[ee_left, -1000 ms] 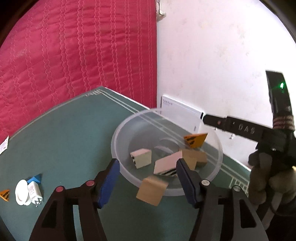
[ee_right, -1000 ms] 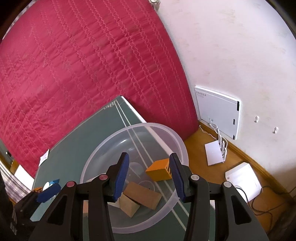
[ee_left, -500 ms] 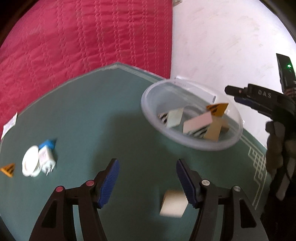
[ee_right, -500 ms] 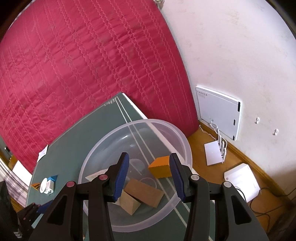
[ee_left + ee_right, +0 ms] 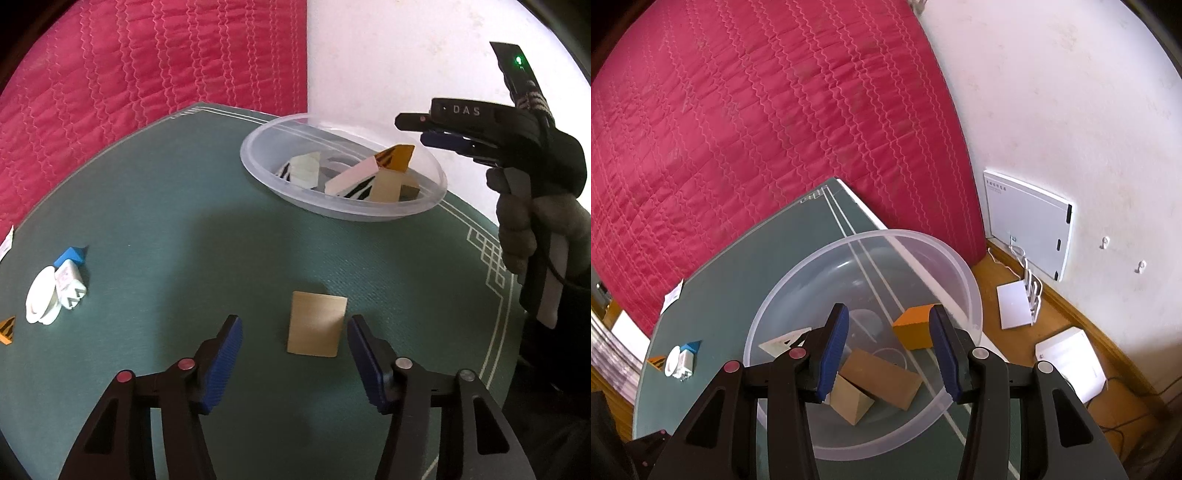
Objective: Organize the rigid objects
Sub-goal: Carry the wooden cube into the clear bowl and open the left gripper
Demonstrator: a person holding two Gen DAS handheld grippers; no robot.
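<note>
Left gripper [image 5: 293, 354], fingers spread and empty, flanked a wooden block [image 5: 317, 329] on the tabletop [image 5: 184, 229]; right gripper [image 5: 888, 349], likewise spread and empty, hovered over the bowl [image 5: 964, 273].

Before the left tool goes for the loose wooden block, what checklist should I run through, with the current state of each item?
1. Left tool open: ok, nothing between its pads.
2. Wooden block between the pads: ok, though it sits nearer the right pad.
3. Block resting flat on the table: ok.
4. Room in the bowl: ok, a few blocks inside, floor partly bare.
5. Right tool empty: ok, open over the bowl.
6. Right tool clear of the drop path: not ok, it hovers at the bowl.
</note>
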